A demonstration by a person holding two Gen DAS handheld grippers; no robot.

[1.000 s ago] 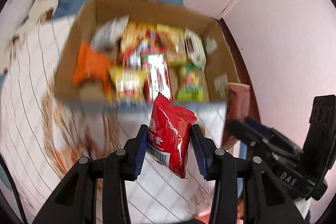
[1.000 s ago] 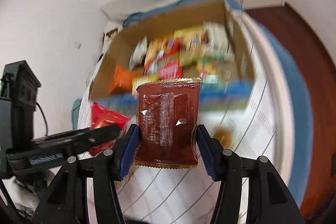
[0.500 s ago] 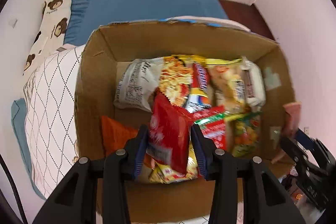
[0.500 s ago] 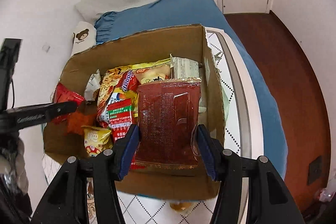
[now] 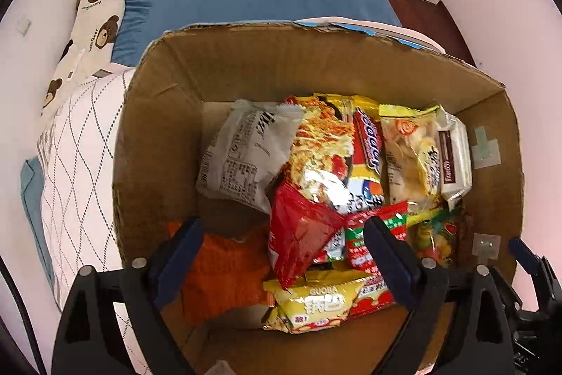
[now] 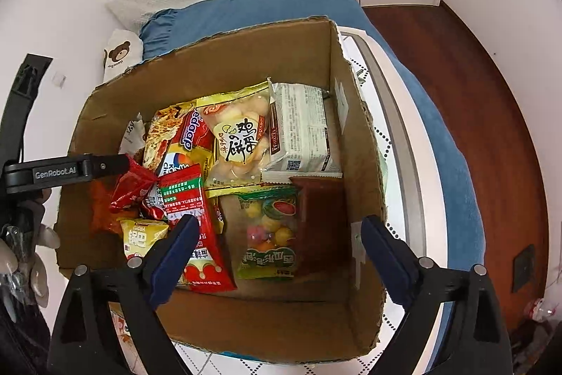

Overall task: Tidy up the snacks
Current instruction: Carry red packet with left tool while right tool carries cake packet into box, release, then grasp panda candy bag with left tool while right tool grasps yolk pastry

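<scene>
Snacks fill the cardboard box point(image 5: 246, 65) on the bed, and both my hand-held grippers hang over it with fingers spread wide, gripping nothing. By my left hand-held gripper point(image 5: 281, 255) a red packet point(image 5: 298, 234) rests on the pile; by my right hand-held gripper point(image 6: 277, 245) a dark red packet point(image 6: 319, 199) stands near the box's right wall. I judge this the drop-off step, so next I should lift clear. An orange bag point(image 5: 221, 269) is partly hidden, and lower packets are buried.
</scene>
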